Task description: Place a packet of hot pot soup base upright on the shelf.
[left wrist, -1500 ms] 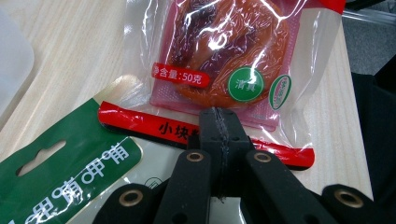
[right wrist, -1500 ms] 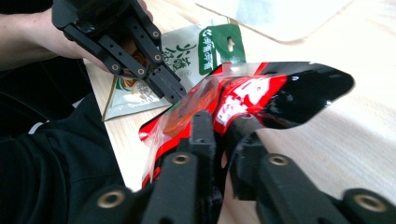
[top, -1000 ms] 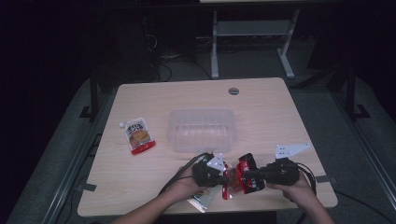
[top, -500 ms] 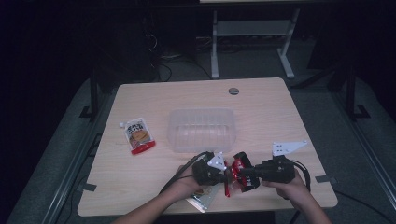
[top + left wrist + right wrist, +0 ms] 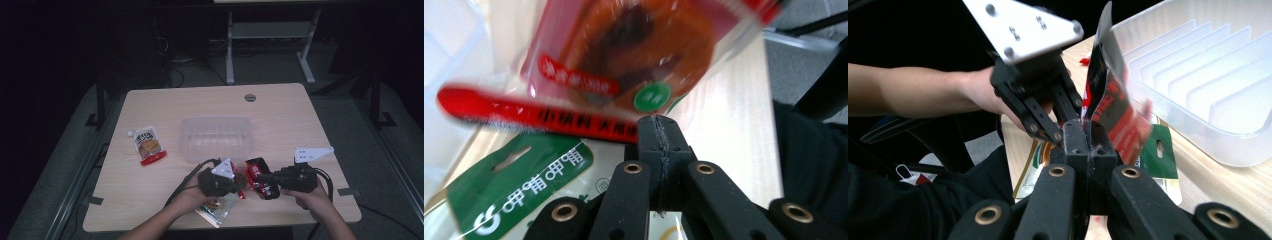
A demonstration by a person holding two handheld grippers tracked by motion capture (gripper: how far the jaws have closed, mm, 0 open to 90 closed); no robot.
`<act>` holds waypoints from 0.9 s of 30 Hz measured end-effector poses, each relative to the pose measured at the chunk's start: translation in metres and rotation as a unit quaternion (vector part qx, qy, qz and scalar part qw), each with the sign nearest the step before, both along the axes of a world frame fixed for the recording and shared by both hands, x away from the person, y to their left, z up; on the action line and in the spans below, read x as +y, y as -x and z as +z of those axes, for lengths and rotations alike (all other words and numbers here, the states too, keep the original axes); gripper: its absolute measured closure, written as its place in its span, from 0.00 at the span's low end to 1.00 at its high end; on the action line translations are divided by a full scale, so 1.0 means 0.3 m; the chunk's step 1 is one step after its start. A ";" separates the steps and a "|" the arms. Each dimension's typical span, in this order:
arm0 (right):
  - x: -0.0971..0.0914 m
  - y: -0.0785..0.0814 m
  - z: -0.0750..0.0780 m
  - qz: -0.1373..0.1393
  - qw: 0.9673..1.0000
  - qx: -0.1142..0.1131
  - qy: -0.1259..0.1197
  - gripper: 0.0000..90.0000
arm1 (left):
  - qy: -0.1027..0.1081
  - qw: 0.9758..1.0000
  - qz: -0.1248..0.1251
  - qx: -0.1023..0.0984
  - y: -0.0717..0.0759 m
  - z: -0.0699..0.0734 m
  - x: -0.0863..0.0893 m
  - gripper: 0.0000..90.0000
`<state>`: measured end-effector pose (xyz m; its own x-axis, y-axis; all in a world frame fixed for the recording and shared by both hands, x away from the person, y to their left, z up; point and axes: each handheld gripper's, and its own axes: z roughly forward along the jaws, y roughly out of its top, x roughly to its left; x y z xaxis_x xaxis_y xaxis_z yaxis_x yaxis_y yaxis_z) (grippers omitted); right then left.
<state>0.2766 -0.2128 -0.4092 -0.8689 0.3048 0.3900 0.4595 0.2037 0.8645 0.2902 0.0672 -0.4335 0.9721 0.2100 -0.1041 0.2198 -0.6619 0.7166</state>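
Pinching one red snack packet (image 5: 261, 176) between them, just in front of the clear bin (image 5: 216, 137), the left gripper (image 5: 239, 181) and right gripper (image 5: 261, 177) had jaws pressed together on it; opposed pulling could probably tear or drop it.

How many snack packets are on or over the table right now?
3: a red packet pinched between both grippers in front of the clear bin, a green-topped packet lying under the left hand, and a white-and-red pouch lying apart at the table's left. Others may be hidden beneath the hands.
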 end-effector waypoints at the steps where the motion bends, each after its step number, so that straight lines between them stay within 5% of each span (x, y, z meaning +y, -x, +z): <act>1: 0.001 0.001 0.003 0.001 1.000 -0.001 0.000 1.00 | 0.002 1.000 0.001 -0.001 0.002 0.008 0.008 1.00; 9: 0.011 0.003 0.027 0.005 1.000 -0.010 -0.004 1.00 | 0.016 1.000 0.016 -0.003 0.023 0.063 0.111 1.00; 27: 0.052 -0.014 0.114 0.007 0.999 -0.041 -0.017 1.00 | 0.016 0.996 0.091 0.013 0.074 0.079 0.412 0.94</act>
<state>0.2809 -0.1972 -0.3750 -0.9023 0.2809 0.3270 0.3842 0.1802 0.9055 0.2680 0.1908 -0.4098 0.9156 0.3779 -0.1375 0.3518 -0.5871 0.7290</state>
